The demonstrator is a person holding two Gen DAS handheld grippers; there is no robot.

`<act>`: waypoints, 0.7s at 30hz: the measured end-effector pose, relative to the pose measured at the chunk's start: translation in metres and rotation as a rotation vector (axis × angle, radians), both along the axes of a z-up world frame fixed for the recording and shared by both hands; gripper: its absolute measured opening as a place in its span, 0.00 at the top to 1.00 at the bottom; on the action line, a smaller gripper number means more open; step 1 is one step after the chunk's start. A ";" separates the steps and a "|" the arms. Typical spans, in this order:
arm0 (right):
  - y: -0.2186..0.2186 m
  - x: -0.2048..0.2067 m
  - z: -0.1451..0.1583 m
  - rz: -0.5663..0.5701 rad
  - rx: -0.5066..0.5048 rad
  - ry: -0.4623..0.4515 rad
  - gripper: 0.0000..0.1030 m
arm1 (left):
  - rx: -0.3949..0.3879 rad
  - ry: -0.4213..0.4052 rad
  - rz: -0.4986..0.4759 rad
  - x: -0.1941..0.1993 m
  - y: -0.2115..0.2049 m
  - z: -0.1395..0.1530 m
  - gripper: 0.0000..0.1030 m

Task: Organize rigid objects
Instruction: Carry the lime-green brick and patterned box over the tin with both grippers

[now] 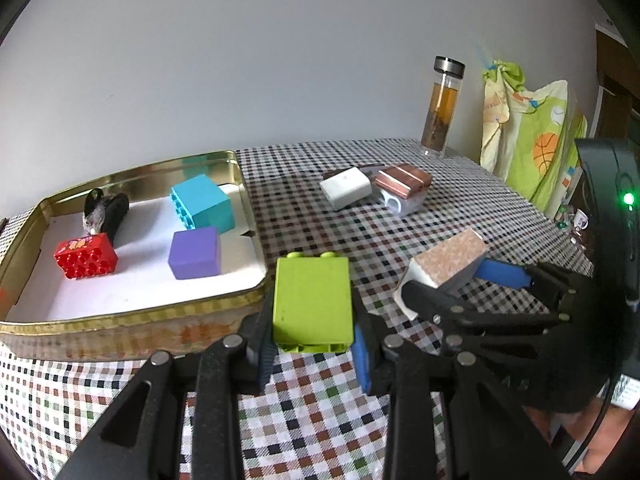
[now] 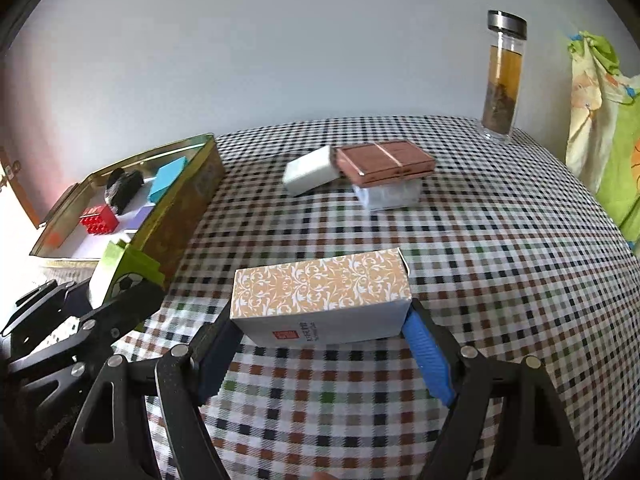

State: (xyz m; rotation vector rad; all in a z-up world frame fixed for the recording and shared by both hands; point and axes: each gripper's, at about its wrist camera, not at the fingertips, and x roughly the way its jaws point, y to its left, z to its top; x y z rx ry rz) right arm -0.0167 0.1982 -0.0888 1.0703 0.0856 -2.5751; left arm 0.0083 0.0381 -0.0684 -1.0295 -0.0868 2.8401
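Observation:
My left gripper (image 1: pixel 312 340) is shut on a lime green brick (image 1: pixel 312 304) and holds it just right of the gold tin tray (image 1: pixel 132 316). The green brick also shows in the right wrist view (image 2: pixel 124 272). My right gripper (image 2: pixel 320 344) is shut on a patterned orange-and-white box (image 2: pixel 322 294), held above the checked tablecloth; the box also shows in the left wrist view (image 1: pixel 444 264). In the tray lie a teal brick (image 1: pixel 202 206), a purple block (image 1: pixel 195 253), a red brick (image 1: pixel 86 257) and a black object (image 1: pixel 106 212).
On the checked cloth behind lie a white block (image 2: pixel 310 170), a copper-coloured box (image 2: pixel 384 164) on a clear block (image 2: pixel 390 196). A glass bottle with a metal lid (image 2: pixel 502 76) stands at the back right. A green patterned cloth (image 1: pixel 532 140) hangs at the right.

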 end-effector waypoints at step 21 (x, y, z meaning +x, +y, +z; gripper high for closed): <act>-0.015 0.018 0.005 0.044 -0.013 0.051 0.22 | 0.024 0.070 0.042 0.017 -0.020 0.011 0.71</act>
